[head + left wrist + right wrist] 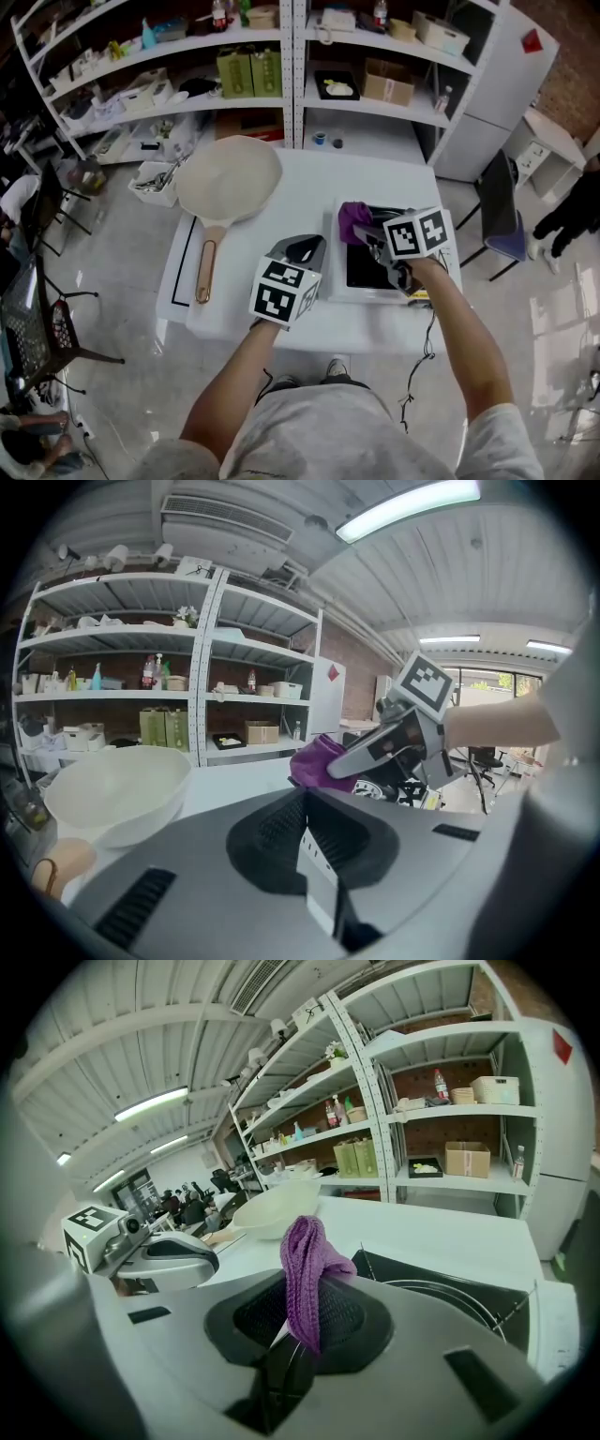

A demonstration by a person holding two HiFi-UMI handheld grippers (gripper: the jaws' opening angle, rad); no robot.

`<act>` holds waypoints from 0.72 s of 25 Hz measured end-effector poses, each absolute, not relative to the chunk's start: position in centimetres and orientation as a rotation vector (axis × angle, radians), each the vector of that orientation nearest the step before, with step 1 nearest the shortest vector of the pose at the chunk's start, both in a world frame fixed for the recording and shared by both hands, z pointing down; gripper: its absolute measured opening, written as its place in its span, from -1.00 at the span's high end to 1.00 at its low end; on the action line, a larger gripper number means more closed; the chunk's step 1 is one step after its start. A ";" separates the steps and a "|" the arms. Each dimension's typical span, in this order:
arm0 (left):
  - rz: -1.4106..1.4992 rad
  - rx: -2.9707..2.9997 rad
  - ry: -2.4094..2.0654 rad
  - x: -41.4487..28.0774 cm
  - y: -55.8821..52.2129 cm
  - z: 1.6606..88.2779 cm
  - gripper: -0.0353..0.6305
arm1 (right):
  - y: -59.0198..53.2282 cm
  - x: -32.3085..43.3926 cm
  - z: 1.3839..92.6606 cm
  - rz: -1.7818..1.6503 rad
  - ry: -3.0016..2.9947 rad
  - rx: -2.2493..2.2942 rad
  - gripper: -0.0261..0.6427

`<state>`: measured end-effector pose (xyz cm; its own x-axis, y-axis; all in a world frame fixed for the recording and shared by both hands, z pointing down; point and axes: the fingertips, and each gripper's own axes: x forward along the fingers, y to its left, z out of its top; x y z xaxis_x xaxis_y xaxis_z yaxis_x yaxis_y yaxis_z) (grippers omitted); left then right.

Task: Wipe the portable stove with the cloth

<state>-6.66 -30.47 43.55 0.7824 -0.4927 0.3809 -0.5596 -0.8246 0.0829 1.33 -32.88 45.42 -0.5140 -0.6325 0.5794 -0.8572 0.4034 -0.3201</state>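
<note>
Purple knitted cloth point(307, 1269), clamped in the right gripper point(367, 232), hangs over the far-left corner of the portable stove point(367, 270), whose black top stretches below it toward the person; left gripper point(305, 251), jaws together and empty, hovers just left of the stove.

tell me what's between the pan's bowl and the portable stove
Only bare white table, as the head view shows, between the pan and the portable stove. The left gripper hangs nearer the person, outside that stretch.
</note>
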 end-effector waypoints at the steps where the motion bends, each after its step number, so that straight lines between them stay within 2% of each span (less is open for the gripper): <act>1: 0.516 2.783 -0.826 -6.8 -30.3 43.5 0.88 | -32.6 1.1 45.4 0.847 -2.296 1.280 0.73; 18: 0.528 2.787 -0.760 -8.1 -27.6 44.7 0.88 | -28.0 -1.1 46.0 0.886 -2.250 1.203 0.73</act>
